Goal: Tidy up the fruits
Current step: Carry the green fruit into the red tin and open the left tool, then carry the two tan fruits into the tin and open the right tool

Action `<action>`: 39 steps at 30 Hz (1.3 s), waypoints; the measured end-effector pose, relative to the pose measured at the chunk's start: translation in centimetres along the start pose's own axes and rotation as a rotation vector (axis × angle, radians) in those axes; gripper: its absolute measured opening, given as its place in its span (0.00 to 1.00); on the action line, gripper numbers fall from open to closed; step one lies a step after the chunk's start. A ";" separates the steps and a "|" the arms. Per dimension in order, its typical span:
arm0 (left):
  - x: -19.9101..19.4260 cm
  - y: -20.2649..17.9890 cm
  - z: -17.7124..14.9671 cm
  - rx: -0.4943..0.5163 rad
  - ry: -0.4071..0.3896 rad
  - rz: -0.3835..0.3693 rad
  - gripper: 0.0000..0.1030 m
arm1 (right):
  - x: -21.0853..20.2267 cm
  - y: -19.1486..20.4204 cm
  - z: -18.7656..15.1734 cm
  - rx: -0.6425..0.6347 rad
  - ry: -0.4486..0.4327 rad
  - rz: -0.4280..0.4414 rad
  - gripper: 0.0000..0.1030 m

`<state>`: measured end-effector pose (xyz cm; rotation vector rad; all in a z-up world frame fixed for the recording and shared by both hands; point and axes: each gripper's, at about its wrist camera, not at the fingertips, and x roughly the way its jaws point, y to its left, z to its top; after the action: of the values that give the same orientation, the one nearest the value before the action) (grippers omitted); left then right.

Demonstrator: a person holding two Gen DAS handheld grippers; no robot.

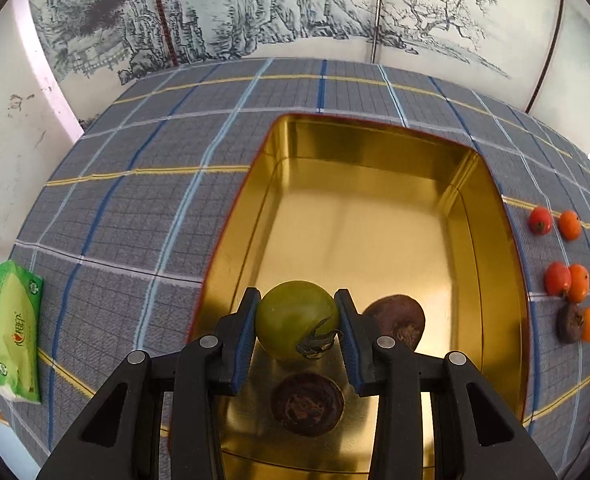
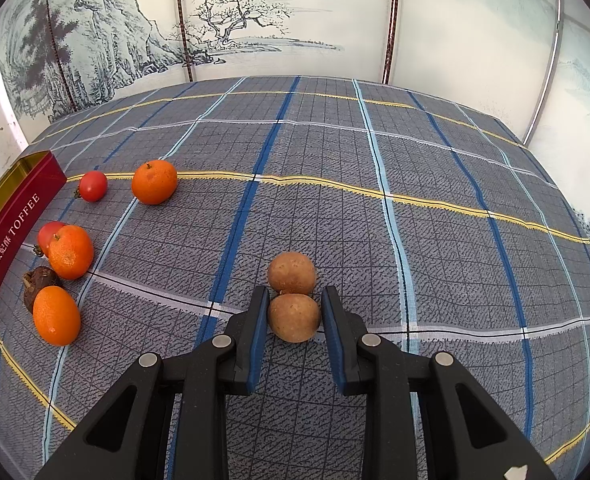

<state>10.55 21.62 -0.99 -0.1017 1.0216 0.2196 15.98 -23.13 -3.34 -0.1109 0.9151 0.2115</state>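
My left gripper (image 1: 298, 296) is shut on a green tomato (image 1: 291, 320) and holds it over the near end of a gold tin (image 1: 375, 144). Two dark brown fruits (image 1: 397, 320) (image 1: 307, 404) lie on the tin's floor beside and under the tomato. My right gripper (image 2: 295, 291) is shut on a round tan fruit (image 2: 293, 318) at the tablecloth. A second tan fruit (image 2: 291, 272) touches it just beyond the fingertips.
Left of my right gripper, beside the tin's red wall (image 2: 11, 236), lie three oranges (image 2: 153, 182) (image 2: 71, 252) (image 2: 56, 315), two red tomatoes (image 2: 93, 186) (image 2: 47, 232) and a dark brown fruit (image 2: 39, 284). A green tissue pack (image 1: 11, 332) lies at the table's left edge.
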 end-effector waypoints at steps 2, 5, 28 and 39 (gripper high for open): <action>0.4 -0.1 -0.2 0.004 0.016 0.009 0.38 | 0.0 0.0 0.0 0.000 0.000 0.000 0.25; 0.8 -0.3 -0.5 0.014 0.029 0.018 0.38 | 0.0 0.0 0.0 0.000 0.000 0.000 0.25; -1.8 0.0 -1.2 -0.021 -0.034 0.061 0.55 | 0.0 0.0 0.0 -0.001 0.001 -0.001 0.25; -6.6 0.8 -3.3 -0.074 -0.128 0.059 0.63 | 0.0 0.0 0.0 -0.003 0.001 -0.004 0.24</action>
<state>4.34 20.88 2.98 -0.1239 0.8903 0.3138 15.97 -23.11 -3.35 -0.1159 0.9152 0.2095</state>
